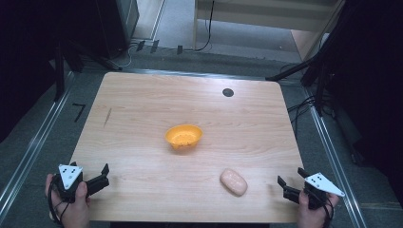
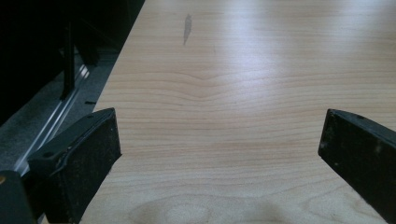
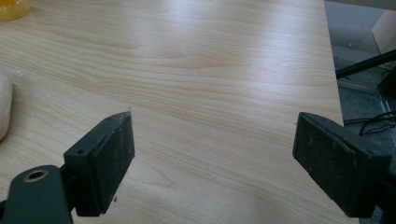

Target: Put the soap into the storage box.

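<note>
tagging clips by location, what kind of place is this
Probably a lab or a data-recording setup, not a home. A bare wooden table stands between metal rails on grey floor, dark stands and loose cables surround it, and only an orange bowl and a pale bread-like piece lie on it.

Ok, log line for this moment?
left tongs open, empty | right tongs open, empty | orange bowl mid-table | bread roll near right tongs
</note>
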A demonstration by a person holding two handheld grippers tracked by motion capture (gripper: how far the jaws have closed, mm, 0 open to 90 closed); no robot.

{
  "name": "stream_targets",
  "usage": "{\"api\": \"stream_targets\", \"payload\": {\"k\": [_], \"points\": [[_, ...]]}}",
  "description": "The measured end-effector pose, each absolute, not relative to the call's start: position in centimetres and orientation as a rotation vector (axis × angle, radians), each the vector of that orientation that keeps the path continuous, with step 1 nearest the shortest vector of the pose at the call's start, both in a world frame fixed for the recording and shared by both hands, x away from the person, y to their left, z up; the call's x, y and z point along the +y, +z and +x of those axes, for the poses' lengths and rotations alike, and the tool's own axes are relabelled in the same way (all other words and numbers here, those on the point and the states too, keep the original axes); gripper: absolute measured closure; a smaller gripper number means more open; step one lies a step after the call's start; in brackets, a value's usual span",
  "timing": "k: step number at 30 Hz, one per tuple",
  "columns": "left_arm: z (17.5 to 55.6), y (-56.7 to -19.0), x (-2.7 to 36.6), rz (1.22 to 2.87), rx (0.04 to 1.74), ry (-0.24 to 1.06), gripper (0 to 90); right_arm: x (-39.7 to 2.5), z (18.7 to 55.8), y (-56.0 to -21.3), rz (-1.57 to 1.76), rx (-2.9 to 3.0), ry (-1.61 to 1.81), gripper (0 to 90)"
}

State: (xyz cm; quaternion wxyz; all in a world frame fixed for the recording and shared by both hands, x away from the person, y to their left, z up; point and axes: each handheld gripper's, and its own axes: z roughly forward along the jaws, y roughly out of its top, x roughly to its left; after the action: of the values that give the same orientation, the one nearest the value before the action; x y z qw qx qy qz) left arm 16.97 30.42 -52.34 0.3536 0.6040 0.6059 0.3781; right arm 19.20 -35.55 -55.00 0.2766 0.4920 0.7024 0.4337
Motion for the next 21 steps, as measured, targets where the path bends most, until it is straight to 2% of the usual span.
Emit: {"api": "stream_targets", "payload": {"k": [6,21], "points": [[17.1,-52.3,30.4,1.575,1.568,0.972,0.0,-35.5,19.2,-55.0,1.356,1.912,1.21,15.6],[17.3,-52.4,30.3,1.579,1.566,0.958,0.0,-33.7,19.9,-52.9,1.263,2.109,1.053,21.9]]}}
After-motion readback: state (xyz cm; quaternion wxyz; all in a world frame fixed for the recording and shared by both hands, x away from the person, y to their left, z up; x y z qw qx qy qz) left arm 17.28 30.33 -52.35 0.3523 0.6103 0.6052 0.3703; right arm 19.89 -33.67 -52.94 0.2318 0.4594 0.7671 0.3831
